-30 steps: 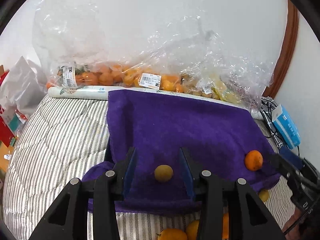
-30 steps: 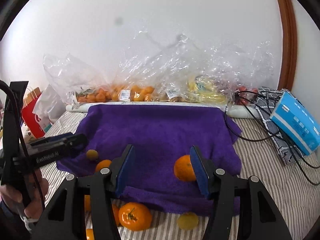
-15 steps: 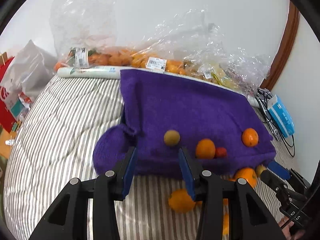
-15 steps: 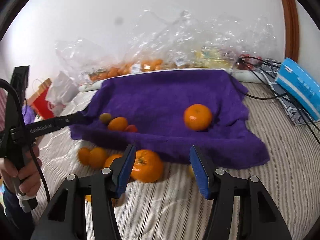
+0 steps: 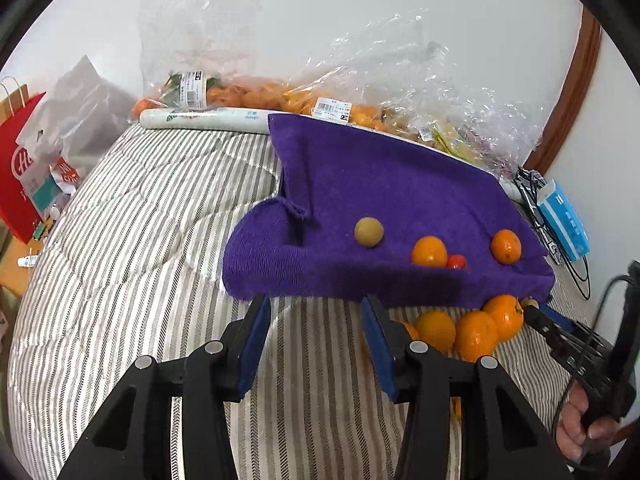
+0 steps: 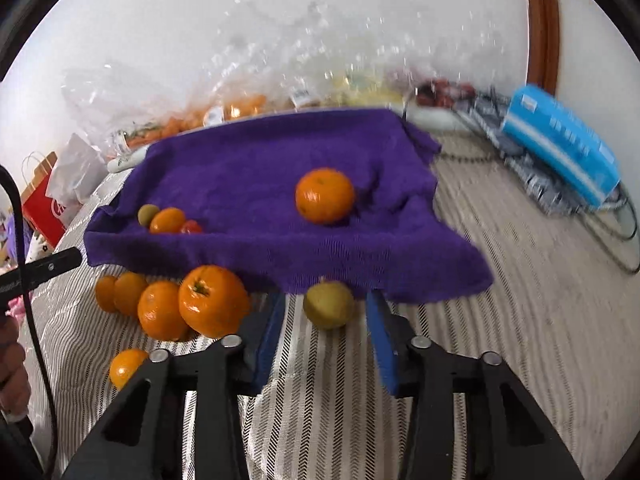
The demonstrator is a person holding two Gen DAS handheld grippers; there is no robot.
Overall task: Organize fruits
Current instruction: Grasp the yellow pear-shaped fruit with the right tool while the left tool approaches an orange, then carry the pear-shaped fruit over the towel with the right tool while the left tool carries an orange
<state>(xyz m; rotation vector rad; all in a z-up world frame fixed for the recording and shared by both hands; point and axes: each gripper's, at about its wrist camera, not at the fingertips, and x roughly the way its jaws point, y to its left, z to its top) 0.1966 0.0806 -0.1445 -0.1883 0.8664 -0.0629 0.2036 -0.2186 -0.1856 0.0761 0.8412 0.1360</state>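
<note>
A purple towel (image 5: 384, 192) (image 6: 256, 184) lies on the striped bed. On it sit a yellow-green fruit (image 5: 369, 232) (image 6: 147, 213), an orange (image 5: 429, 251) (image 6: 167, 220), a small red fruit (image 5: 456, 261) (image 6: 192, 227) and another orange (image 5: 505, 246) (image 6: 325, 196). Several oranges (image 5: 468, 330) (image 6: 212, 300) lie on the bedding before the towel's front edge. A yellow-green fruit (image 6: 329, 305) lies just ahead of my right gripper (image 6: 326, 312), between its open fingertips. My left gripper (image 5: 316, 312) is open and empty over the bedding, short of the towel.
Clear plastic bags of oranges and bananas (image 5: 360, 92) line the wall behind the towel. A blue box (image 6: 560, 144) and cables (image 6: 608, 224) lie at the right. A red paper bag (image 5: 20, 160) stands at the left. The striped quilt (image 5: 140, 220) spreads to the left.
Both grippers have drawn back from the towel and lowered toward the bedding. The right gripper now frames the yellow-green fruit by the towel's front edge. Both stayed open.
</note>
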